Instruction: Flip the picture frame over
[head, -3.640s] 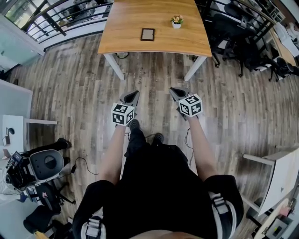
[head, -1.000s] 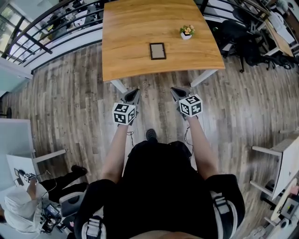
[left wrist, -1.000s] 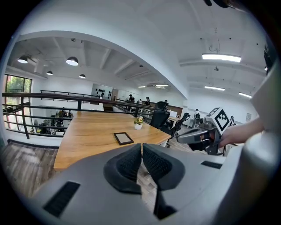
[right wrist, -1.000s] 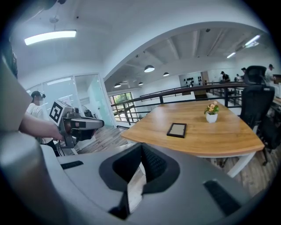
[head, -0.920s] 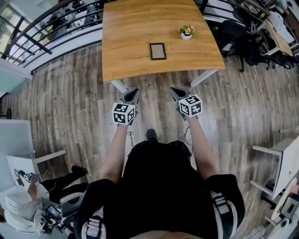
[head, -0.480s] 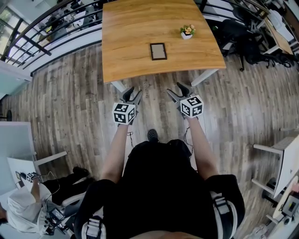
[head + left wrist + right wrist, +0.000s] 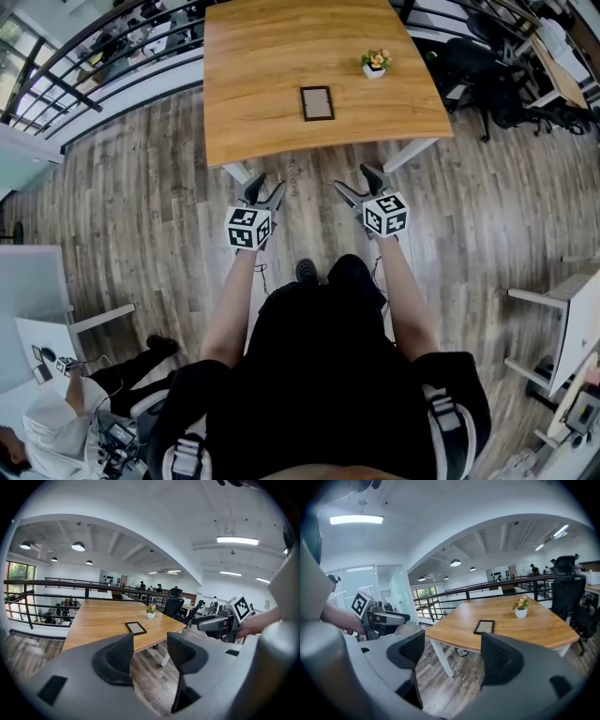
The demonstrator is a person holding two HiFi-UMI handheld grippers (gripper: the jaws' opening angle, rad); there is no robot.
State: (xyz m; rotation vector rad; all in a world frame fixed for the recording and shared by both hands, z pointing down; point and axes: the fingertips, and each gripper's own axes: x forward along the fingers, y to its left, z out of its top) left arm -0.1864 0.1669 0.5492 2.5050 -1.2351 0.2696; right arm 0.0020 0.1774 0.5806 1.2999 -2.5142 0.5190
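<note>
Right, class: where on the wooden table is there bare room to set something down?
The wooden table is bare left of the small dark picture frame and along its near edge. Tightest: between frame and white flower pot.

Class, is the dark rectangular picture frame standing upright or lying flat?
Lying flat: the dark rectangular picture frame rests flush on the wooden table.

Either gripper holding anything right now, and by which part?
Nothing is held. The left gripper and right gripper are both opening their jaws on empty air; the black rectangular picture frame lies on the wooden table.
</note>
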